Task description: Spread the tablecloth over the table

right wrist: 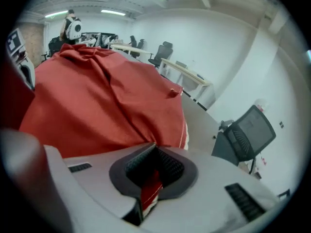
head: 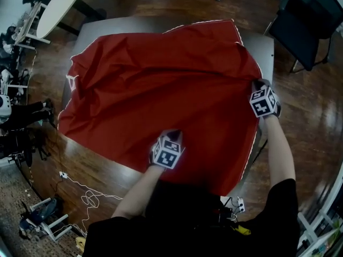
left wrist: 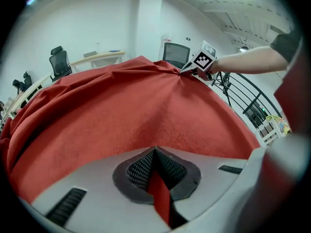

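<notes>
While the head view takes in the whole red tablecloth [head: 155, 84] lying rumpled over the grey surface [head: 107, 27], only the two tool cameras show the grips. One tablecloth, one surface and two tools are in play, each tool carried by one bare forearm.

From the head view, the cloth covers most of the surface. A grey strip stays bare along the surface's far edge and at its far right corner, and the cloth overhangs the surface's left and near sides. The left tool [head: 168, 143] sits at the surface's near edge, towards the middle. The right tool [head: 258, 85] is at the surface's right edge, on the white-trimmed hem.

The left gripper view shows that tool's jaws pressed together on a fold of plain red fabric. It also catches what the right gripper view cannot: the right tool's marker cube, at a bunched ridge of cloth on the surface's far side.

The right gripper view shows its jaws pinching the cloth's edge, the white trim visible in the bite. Beyond the surface's bare grey corner stands one black chair [right wrist: 248, 132], which the head view places off the surface's far right corner.
</notes>
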Demonstrator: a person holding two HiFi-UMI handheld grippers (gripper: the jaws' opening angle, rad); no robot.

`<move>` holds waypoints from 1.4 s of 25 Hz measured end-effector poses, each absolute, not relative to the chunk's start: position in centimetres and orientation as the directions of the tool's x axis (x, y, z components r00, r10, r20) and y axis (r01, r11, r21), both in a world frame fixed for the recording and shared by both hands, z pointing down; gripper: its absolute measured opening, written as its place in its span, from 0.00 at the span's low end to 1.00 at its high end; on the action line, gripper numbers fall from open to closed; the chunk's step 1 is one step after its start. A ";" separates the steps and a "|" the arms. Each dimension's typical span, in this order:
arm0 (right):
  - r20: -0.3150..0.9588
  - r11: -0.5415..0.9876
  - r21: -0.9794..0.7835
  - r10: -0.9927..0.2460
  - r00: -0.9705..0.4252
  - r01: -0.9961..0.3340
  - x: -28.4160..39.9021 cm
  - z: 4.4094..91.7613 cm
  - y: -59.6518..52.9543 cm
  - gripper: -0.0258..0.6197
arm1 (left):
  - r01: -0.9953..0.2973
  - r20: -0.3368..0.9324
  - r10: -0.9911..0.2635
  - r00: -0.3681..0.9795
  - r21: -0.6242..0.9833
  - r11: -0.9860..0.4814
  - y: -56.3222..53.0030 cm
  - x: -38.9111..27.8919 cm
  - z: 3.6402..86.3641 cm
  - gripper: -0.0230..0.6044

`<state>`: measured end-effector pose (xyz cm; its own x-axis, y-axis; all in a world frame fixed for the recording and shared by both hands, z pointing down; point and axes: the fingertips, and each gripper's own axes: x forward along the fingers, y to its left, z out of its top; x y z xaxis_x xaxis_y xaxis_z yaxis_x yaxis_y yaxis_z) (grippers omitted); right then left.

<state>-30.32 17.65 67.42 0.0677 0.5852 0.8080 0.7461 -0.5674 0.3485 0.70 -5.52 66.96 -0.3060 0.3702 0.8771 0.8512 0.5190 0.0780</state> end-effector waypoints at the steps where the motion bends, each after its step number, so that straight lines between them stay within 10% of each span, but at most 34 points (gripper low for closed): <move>1: 0.802 -0.541 0.340 0.594 0.064 0.769 -31.1 67.5 17.3 0.06 | 0.849 0.874 0.367 -0.319 0.091 0.521 -5.6 0.3 66.9 0.04; 10: 0.738 -0.583 0.575 0.672 -0.058 0.575 -33.2 65.8 15.8 0.06 | 0.805 0.857 0.348 -0.379 0.121 0.580 -5.8 -3.2 66.7 0.04; 20: 0.624 -0.411 0.384 0.775 0.096 0.827 -31.8 61.7 11.0 0.23 | 0.810 0.819 0.401 -0.411 0.125 0.573 -4.3 -4.8 67.8 0.04; 28: 0.593 -0.429 0.242 0.775 0.217 0.870 -18.9 58.5 1.2 0.12 | 0.791 0.729 0.479 -0.490 0.141 0.595 -4.3 -3.6 65.4 0.04; 35: 0.673 -0.589 0.174 0.656 0.342 0.789 0.6 60.0 -8.5 0.05 | 0.864 0.654 0.611 -0.446 0.137 0.485 -8.4 12.8 61.2 0.04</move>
